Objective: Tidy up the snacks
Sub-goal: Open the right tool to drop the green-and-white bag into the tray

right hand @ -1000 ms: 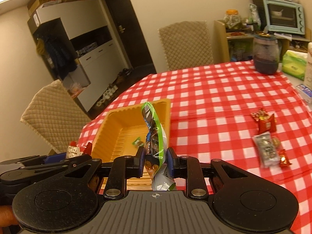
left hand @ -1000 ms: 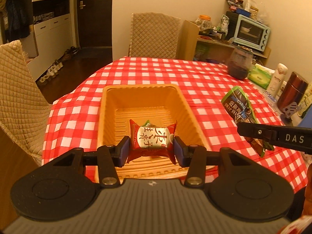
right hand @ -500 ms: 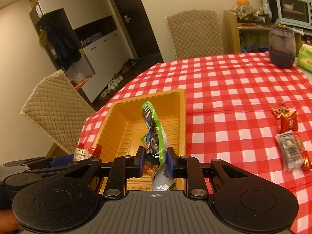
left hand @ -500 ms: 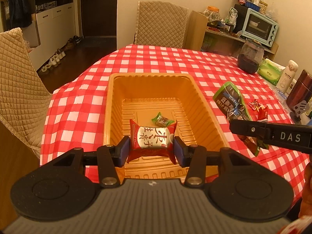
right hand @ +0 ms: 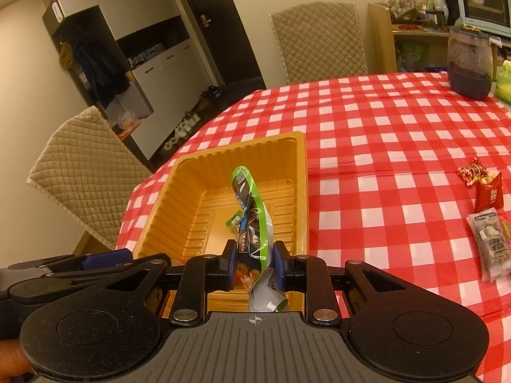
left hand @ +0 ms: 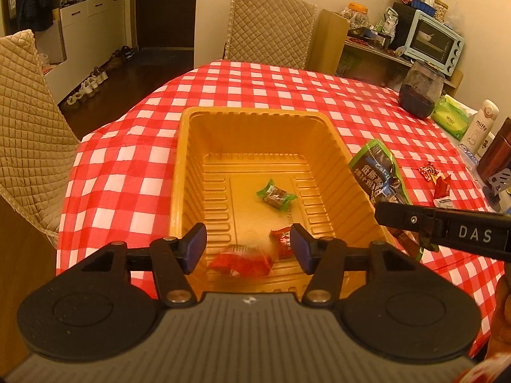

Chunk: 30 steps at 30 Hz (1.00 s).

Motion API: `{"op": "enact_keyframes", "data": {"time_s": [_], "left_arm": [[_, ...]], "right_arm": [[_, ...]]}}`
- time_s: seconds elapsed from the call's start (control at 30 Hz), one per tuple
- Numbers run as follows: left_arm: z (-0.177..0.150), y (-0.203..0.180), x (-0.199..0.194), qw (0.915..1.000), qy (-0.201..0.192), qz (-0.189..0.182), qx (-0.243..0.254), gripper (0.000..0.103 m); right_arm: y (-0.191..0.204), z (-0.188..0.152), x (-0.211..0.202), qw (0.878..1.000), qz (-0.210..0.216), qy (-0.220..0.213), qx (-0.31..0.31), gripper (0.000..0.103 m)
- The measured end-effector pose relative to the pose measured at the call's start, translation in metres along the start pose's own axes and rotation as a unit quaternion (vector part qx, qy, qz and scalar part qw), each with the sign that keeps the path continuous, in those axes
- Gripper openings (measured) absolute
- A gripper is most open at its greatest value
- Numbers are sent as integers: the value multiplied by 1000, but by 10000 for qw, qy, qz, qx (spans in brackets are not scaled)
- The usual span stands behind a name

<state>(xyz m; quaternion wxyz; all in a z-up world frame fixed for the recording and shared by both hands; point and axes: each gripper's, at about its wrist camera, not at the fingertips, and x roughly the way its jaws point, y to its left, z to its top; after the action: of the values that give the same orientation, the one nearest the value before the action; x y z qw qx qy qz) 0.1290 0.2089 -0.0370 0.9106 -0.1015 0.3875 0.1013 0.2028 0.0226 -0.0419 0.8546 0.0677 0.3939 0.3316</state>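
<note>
your left gripper [left hand: 247, 249] hung over the yellow tray [left hand: 191, 134], jaws opening, nothing pinched | red packet [left hand: 241, 260], blurred, sat below them in the tray beside a small red candy [left hand: 282, 242] | green candy [left hand: 276, 195] lay mid-tray | your right gripper [right hand: 254, 268] pinched the green-edged pouch [right hand: 252, 210] above the tray's near right corner

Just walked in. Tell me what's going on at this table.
A person with a gripper in each hand is sorting snacks into the yellow tray on the checked tablecloth. The left gripper is opening over the tray, nothing between its pads; a red packet lies blurred just below it, near a green-wrapped candy. The right gripper is shut on a green-edged pouch above the tray's near edge. More snacks wait on the cloth.
</note>
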Motion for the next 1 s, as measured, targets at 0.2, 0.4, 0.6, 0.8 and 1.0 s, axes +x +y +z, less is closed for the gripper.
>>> {"op": "enact_keyframes", "data": {"time_s": [0.2,0.4,0.6,0.8,1.0], "left_arm": [[-4,8,-6,9999,-19,62,-85,54],[-4,14,-14,9998,-66,91,-142,54],[-5,15,-21,9998,-103,112,-144,54],[-10,7,-29,9998,-133,51,-110,54],[-16,-12,-42,9998,-188,-79,6,55]], "right_arm": [[4,0,4,10000,34,32,-10,24],[9,2,9,9999,108,27,12,24],[4,6,6,9990,295,-167,293,42],[-9,3,-15,9987,130,-263,426,43],[-23,-12,-48,9980,-147,-348,515,44]]}}
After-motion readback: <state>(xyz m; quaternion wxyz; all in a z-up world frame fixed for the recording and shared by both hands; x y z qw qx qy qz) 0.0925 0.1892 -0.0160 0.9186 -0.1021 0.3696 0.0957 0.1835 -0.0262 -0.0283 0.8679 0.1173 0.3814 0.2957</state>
